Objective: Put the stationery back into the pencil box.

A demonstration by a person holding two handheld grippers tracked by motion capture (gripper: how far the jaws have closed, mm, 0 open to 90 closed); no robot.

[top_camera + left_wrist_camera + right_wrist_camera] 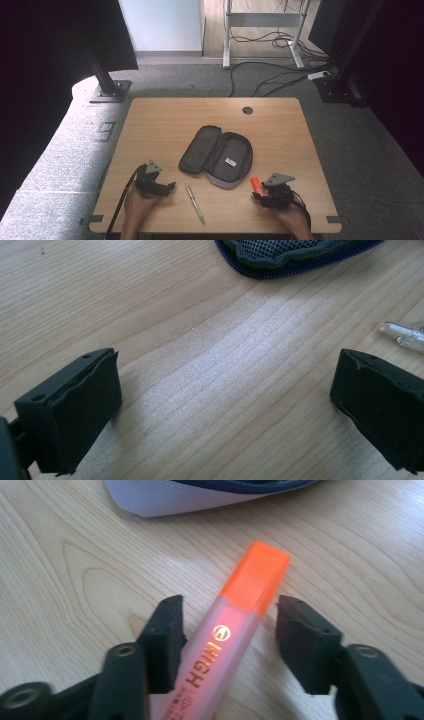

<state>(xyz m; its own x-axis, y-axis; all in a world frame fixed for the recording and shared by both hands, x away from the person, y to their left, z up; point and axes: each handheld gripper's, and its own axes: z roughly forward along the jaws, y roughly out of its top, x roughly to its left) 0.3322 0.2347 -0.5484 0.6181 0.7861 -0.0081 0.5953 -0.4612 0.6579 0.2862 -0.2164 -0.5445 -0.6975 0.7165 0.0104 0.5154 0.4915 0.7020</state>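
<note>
Work in hand: picking up the orange highlighter (235,630), most likely to put it into the open pencil case (217,155).
Landmark: the pencil case lies unzipped and spread flat in the middle of the tabletop (280,125).
Highlighter: flat on the tabletop just beside the near right corner of the pencil case, cap pointing towards it.
Pen (194,202): on the tabletop near the pencil case's near edge, untouched.
Done so far: as far as I can judge, nothing is packed yet; both items are outside the pencil case.
Left to do: grip and lift the highlighter, place it in the pencil case, then the pen.
Right gripper (227,625): jaws partly closed around the highlighter; the left one touches its barrel, the right one stands just clear, so no firm grip yet.
Left gripper (225,410): jaws spread wide over bare wood near the pencil case's left end, holding nothing.
</note>
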